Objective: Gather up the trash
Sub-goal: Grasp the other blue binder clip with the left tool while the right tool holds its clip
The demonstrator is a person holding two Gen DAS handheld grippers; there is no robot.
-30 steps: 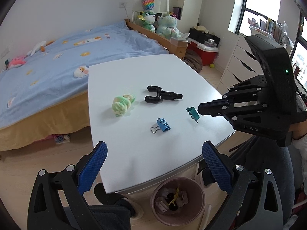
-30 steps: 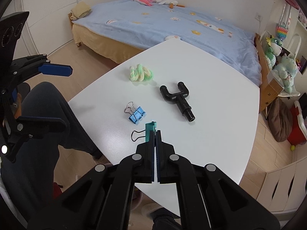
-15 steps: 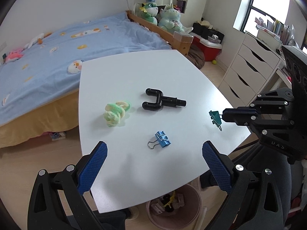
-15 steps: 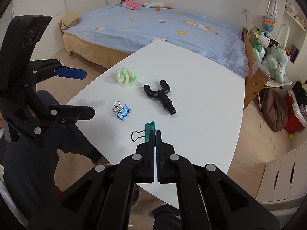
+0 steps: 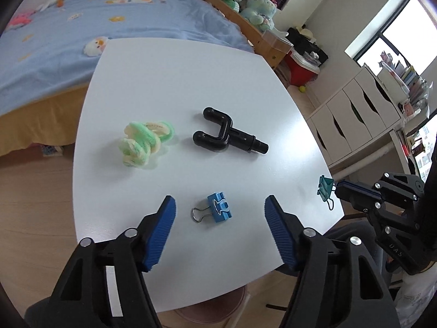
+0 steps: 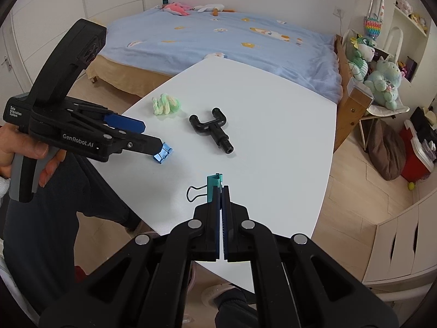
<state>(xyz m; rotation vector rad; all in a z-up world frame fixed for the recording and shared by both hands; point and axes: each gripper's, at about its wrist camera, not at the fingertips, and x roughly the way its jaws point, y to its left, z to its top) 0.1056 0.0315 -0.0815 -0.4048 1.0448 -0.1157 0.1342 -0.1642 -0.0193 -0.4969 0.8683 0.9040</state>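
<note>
A: What do the two wrist views show on the white table [image 5: 174,76]?

B: Four small items. A blue binder clip [image 5: 217,209] lies near the front edge; a green-and-cream fuzzy twist [image 5: 144,143] sits farther back toward the bed side; a black Y-shaped plastic part [image 5: 226,135] lies beside the twist, well apart from the clip. The fourth item, a teal binder clip [image 6: 214,187], is off the surface.

A: Where exactly is that teal clip?

B: Pinched at the tips of the right gripper [image 6: 221,191], whose jaws are pressed together on it — its wire loop sticks out to the side. The left wrist view shows it over the table's edge.

A: And the left gripper [image 5: 220,213]?

B: Its jaws are closing, with the blue clip lying between the blue pads [image 5: 161,232] but not touching either one. From the right wrist view, a hand [image 6: 19,147] holds this gripper by its handle, tilted down at the clip.

A: Anything below the table?

B: A pinkish bin rim [image 5: 213,307] shows just under the front edge.
</note>
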